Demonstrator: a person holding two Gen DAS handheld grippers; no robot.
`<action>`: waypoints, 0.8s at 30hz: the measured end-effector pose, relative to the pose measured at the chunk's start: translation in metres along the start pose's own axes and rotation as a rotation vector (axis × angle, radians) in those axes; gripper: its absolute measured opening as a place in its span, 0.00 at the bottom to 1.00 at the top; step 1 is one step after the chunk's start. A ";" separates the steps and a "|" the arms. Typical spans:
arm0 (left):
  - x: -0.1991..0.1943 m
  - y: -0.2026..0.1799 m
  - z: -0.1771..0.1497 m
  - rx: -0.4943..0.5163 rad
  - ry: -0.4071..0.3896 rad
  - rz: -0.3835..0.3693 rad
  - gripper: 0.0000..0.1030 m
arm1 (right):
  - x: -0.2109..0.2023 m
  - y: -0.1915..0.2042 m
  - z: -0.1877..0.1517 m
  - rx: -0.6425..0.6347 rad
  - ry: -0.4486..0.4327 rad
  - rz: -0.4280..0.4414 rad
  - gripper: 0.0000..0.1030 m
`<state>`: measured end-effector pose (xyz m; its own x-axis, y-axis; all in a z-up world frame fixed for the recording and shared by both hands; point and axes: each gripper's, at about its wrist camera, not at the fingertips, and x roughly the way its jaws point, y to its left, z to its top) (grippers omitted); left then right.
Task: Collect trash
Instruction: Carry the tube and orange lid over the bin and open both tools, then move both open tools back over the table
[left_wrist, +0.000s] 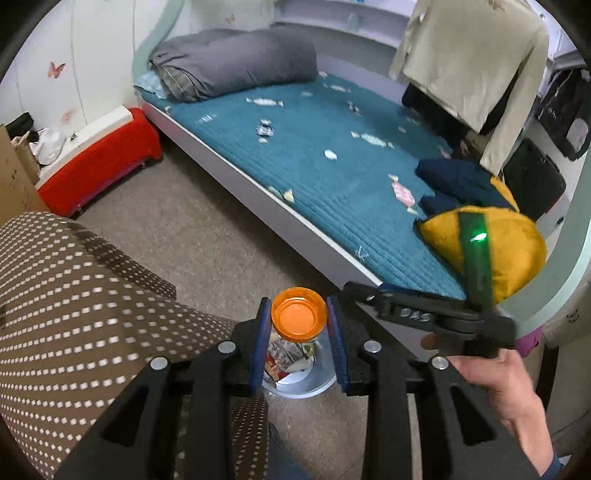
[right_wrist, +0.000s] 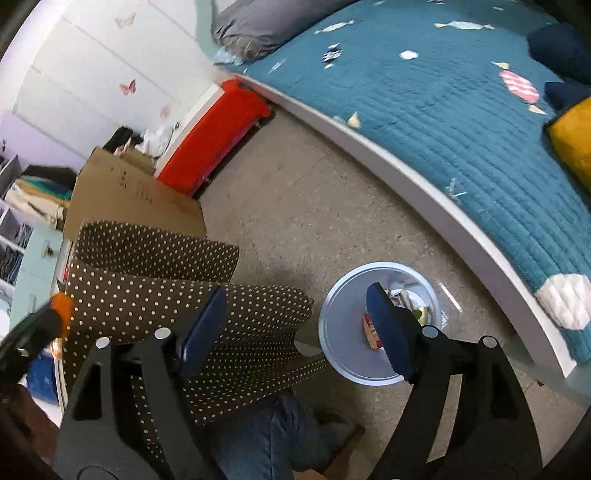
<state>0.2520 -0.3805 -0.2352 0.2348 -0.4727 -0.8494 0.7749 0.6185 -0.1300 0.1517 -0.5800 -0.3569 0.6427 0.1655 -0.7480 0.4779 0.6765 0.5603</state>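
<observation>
Your left gripper (left_wrist: 299, 332) is clamped on an orange cap (left_wrist: 299, 314), seemingly directly above the bin (left_wrist: 314, 384), while your right gripper (right_wrist: 295, 328) gapes empty beside it.

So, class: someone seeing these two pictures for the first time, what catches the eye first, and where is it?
An orange cap is pinched in the left tongs, directly above the pale blue bin on the floor. Behind it a teal bedspread printed with sweets fills the bed, and the right tongs gape empty over the bin.
</observation>
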 end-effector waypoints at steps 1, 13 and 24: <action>0.008 -0.002 0.001 0.002 0.019 -0.004 0.28 | -0.006 -0.002 -0.001 0.005 -0.014 0.003 0.78; 0.050 -0.013 0.014 -0.003 0.082 0.032 0.90 | -0.074 0.006 0.011 -0.007 -0.168 -0.021 0.94; 0.000 0.008 0.017 -0.065 -0.005 0.030 0.90 | -0.088 0.034 0.009 -0.039 -0.217 -0.047 0.94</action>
<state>0.2680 -0.3861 -0.2273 0.2604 -0.4567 -0.8507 0.7279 0.6717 -0.1378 0.1165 -0.5782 -0.2687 0.7358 -0.0226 -0.6768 0.4901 0.7075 0.5092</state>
